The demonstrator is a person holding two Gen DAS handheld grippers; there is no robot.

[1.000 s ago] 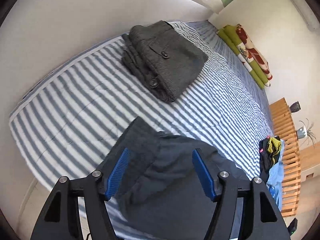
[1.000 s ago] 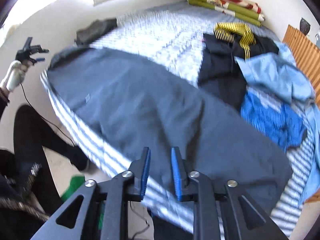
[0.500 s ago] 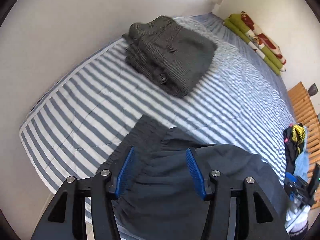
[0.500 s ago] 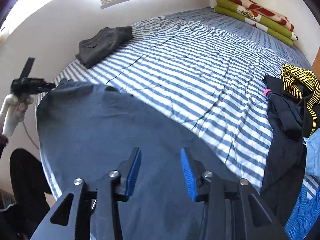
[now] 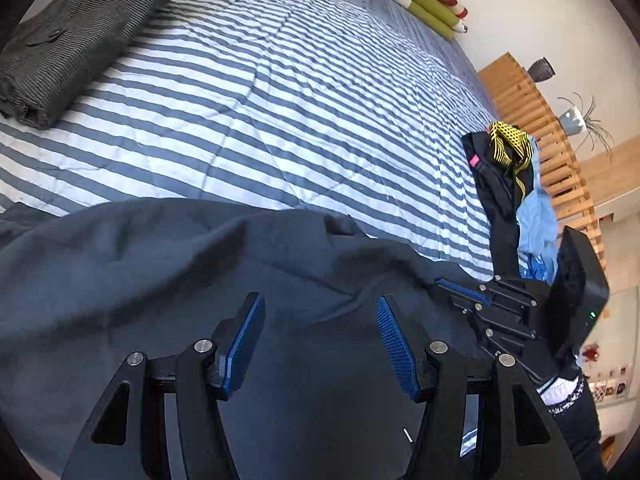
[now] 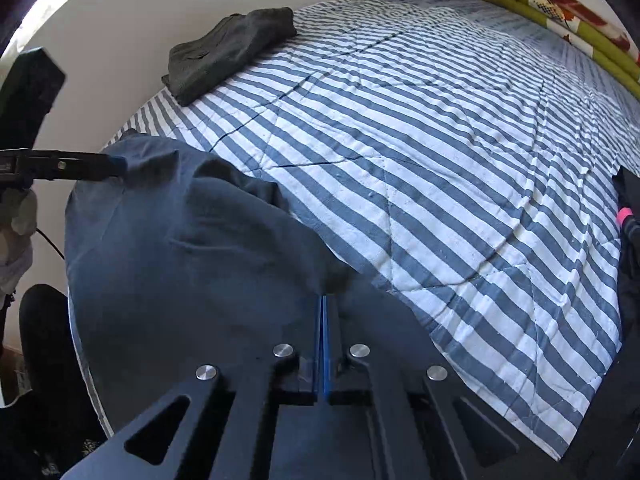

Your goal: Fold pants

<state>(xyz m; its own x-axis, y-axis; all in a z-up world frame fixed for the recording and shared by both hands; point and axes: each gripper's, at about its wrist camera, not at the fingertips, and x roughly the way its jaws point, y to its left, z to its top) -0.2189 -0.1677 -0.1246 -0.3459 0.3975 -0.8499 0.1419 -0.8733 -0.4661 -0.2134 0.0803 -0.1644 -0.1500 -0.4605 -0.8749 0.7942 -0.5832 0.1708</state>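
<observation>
While the dark blue pants [image 6: 192, 264] are lying rumpled along the near edge of the striped bed [image 6: 420, 152], the fold is only getting started: the cloth is bunched and ridged, no clean crease is showing, and both ends are waiting to be brought together. One folded grey pair [image 5: 76, 36] is already sitting finished at the far corner, so the pile of clothes [image 5: 508, 176] at the other side looks like work to come.

The right gripper [image 6: 325, 320] is pinching shut on a fold of the pants at their far edge, pads pressed together with fabric caught at the tips. The left gripper [image 5: 320, 344] is hovering over the cloth with its jaws opening, standing roughly half wide, nothing pressed between them.

Compared with half a second ago, the right jaws were standing apart above flat cloth and are now clamped. The left gripper has swung across from the waistband end, so the grey pair is sliding off to the view's corner and the right gripper is coming into its sight.
</observation>
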